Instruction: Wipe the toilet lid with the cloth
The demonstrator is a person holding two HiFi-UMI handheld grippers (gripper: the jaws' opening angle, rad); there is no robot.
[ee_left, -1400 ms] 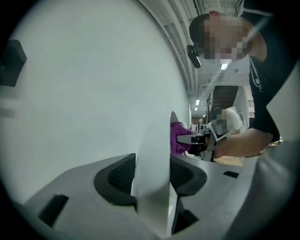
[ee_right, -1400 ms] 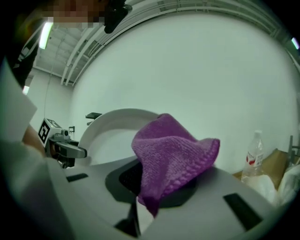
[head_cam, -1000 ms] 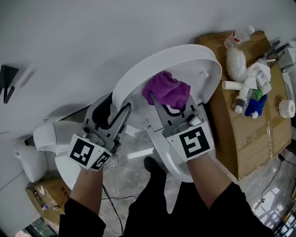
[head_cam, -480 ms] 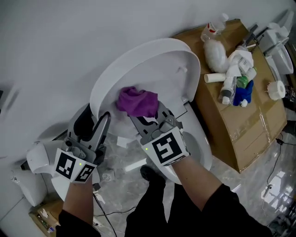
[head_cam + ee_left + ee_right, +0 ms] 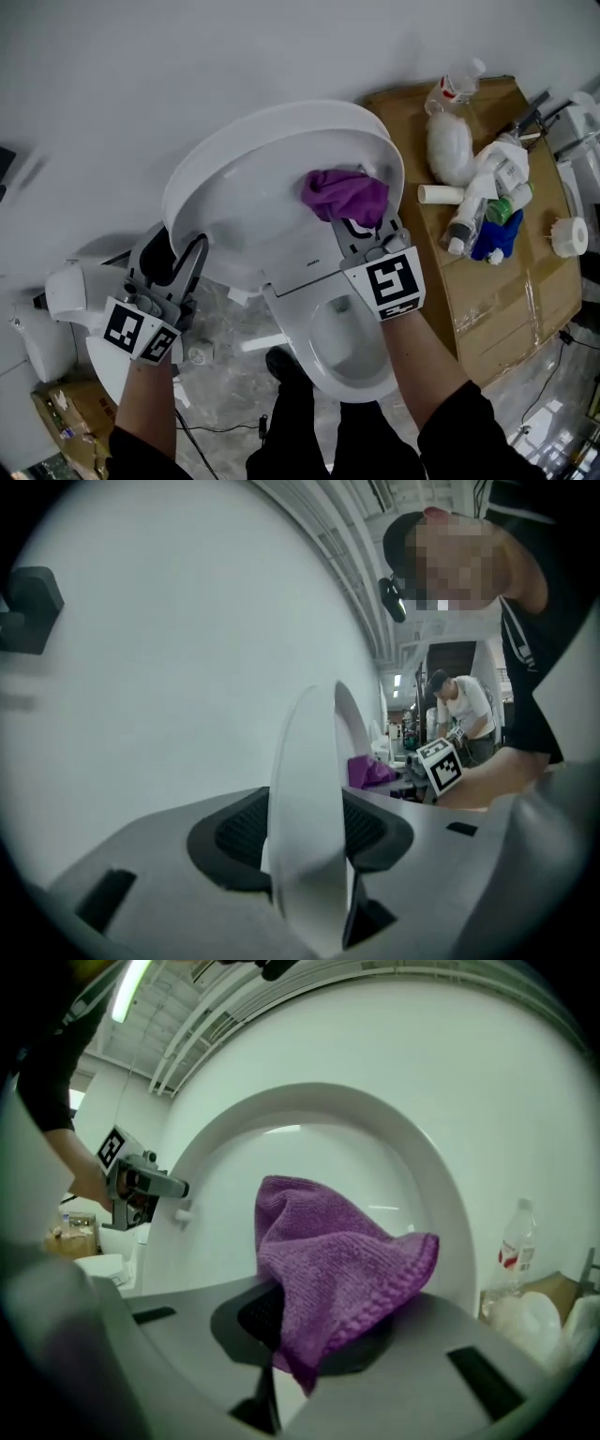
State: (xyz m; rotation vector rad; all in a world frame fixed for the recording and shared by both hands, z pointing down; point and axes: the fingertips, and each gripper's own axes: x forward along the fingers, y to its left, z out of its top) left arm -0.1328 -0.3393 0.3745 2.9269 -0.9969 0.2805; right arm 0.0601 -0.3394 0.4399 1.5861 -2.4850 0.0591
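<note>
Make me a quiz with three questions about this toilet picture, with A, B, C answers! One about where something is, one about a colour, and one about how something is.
1. Where is the cloth?
A) on the floor
B) pinched in the right gripper, up by the toilet lid
C) on the cardboard box

2. What colour is the cloth?
A) yellow
B) green
C) purple

3. How is the toilet lid?
A) shut down flat
B) standing up open
C) taken off and lying on the floor

Answers:
1 B: the right gripper view shows the cloth bunched between its jaws, with the inside of the lid right behind it.
2 C: it looks purple in every view.
3 B: the head view shows the bowl uncovered below the raised lid, and the left gripper clamps the lid's edge.
</note>
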